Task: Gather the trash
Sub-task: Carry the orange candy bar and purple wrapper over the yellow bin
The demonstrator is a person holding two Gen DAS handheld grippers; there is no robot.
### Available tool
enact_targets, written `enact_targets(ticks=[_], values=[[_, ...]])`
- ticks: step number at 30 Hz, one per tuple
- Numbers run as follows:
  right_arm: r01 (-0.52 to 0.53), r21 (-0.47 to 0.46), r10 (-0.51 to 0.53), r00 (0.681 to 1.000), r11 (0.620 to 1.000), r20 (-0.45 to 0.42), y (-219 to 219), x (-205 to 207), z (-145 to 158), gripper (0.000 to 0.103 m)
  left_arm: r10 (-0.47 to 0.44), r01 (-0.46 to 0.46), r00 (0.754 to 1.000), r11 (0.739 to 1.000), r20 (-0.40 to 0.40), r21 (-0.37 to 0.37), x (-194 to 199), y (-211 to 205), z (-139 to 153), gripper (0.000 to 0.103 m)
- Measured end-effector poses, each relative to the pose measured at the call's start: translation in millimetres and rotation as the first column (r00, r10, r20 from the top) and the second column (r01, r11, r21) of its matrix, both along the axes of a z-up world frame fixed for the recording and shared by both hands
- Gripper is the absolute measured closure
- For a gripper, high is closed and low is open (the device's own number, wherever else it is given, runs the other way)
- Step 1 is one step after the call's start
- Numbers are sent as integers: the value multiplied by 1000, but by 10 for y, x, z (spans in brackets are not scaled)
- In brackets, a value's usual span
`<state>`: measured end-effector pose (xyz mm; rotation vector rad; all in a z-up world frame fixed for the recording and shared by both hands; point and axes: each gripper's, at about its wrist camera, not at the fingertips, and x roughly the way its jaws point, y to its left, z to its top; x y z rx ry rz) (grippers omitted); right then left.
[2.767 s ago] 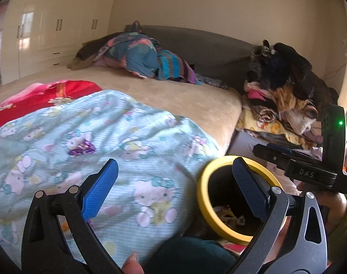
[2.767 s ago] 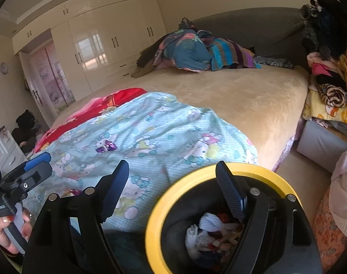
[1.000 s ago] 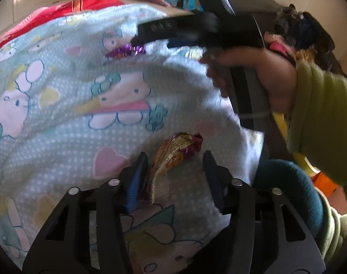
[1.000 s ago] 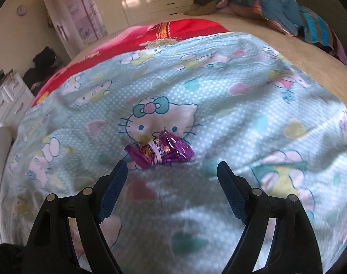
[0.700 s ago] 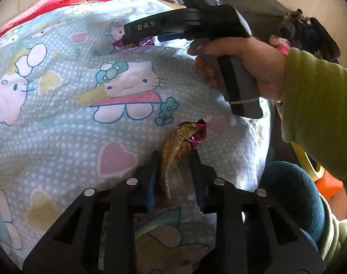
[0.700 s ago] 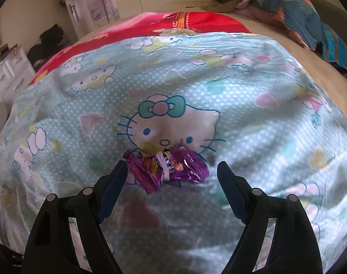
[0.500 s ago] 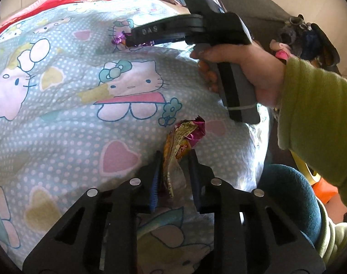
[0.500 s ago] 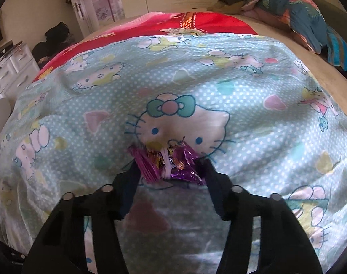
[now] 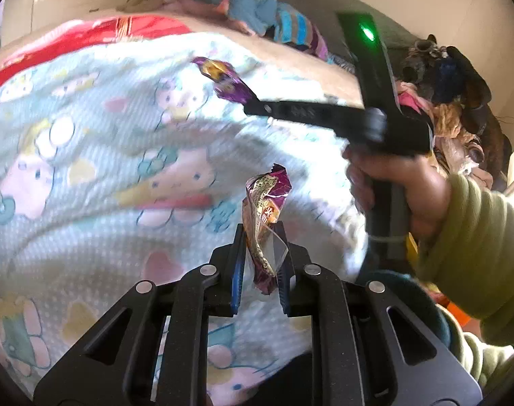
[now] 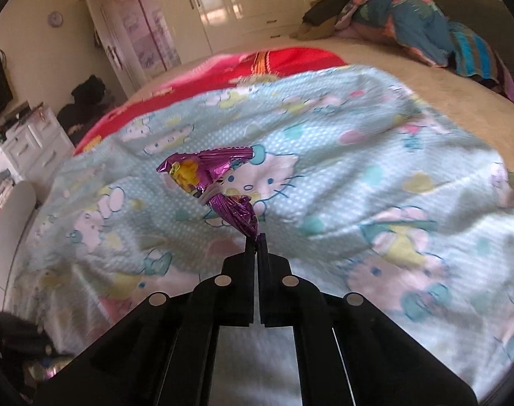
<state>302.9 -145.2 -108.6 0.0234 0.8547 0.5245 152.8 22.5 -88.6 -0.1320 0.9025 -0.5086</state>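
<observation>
Left wrist view: left gripper point(image 9: 259, 264) closing, its blue pads point(image 9: 237, 280) pinching the lower half of a crumpled gold-and-maroon snack wrapper point(image 9: 264, 216); the wrapper stands upright, lifted clear of the cartoon-cat quilt point(image 9: 87, 176). At 1 o'clock the right gripper point(image 9: 248, 103) holds a purple foil wrapper point(image 9: 223, 76) by one end, also off the quilt. Judgement: keep both pinches firm and carry slowly, as the foil is slippery and the grip sits near an edge. Right wrist view: right gripper point(image 10: 256, 241) pressed together, nipping just the bottom corner of the purple foil wrapper point(image 10: 211, 177), which fans toward 11 o'clock above the quilt point(image 10: 358, 169). A thin hold; avoid swinging. No bin or other container shows in either view, so contents cannot be told.
</observation>
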Motion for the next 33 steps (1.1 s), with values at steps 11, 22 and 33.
enact_targets(ticks=[11, 22, 33], values=[[101, 44, -103, 993, 994, 50, -753, -613, 400, 101, -50, 50, 995, 999, 86, 10, -91, -416, 375, 91], [222, 43, -225, 972, 974, 65, -1553, -1202, 504, 101, -85, 86, 987, 996, 139, -5, -179, -823, 648, 91], [333, 20, -334, 940, 943, 71, -2233, -1719, 545, 101, -147, 150, 974, 989, 172, -8, -282, -1344, 765, 91]])
